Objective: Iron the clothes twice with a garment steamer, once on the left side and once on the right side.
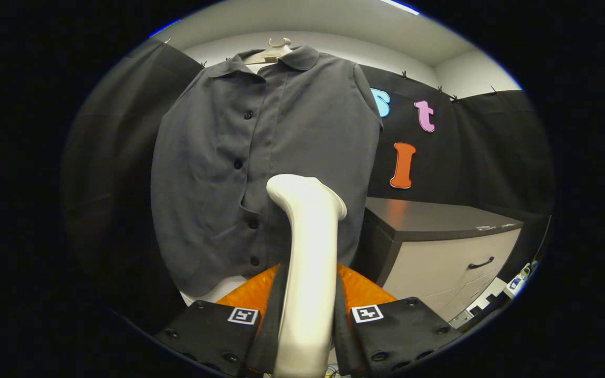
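Steamer held between the fingers, shirt hanging ahead.

The garment steamer (309, 262) stands upright between the two fingers of the gripper (306, 315), both of which press on its handle; its head lies against or just before the lower front of the shirt (260, 173), near the button placket. The shirt hangs on a hanger (273, 51) before the booth wall. A cabinet (439, 241) stands to the right of the shirt, beyond the fingers, with a drawer handle (481, 262) on its front.

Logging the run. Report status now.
Gripper shut on steamer. Steamer head at grey shirt, lower middle by the buttons. Cabinet to one side, not in the way.
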`<state>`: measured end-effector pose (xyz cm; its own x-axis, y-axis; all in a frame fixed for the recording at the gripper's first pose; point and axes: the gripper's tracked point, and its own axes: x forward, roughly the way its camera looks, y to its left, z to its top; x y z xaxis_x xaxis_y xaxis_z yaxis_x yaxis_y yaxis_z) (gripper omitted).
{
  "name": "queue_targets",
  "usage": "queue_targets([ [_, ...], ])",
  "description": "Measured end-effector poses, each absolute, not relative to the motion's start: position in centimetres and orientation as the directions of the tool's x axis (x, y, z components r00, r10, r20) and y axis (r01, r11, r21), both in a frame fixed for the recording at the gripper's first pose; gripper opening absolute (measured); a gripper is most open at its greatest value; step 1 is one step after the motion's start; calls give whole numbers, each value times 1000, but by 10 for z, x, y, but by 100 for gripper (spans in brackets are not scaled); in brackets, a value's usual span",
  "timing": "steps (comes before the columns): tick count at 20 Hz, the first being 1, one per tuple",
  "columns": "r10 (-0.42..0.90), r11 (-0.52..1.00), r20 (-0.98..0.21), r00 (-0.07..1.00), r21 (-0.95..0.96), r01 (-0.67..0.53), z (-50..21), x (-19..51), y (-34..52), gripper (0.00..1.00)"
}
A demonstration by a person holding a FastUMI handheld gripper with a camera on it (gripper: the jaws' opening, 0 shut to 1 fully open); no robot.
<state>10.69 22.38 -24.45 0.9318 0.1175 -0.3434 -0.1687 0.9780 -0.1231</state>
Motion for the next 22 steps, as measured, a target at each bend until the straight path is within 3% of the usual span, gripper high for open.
queue_targets([
  [8,105,974,-412,905,-142,-177,-278,85,215,51],
  [14,120,973,-395,911,-136,-187,-262,82,222,51],
  [22,188,966,-176,966,-147,-214,-147,118,268,50],
])
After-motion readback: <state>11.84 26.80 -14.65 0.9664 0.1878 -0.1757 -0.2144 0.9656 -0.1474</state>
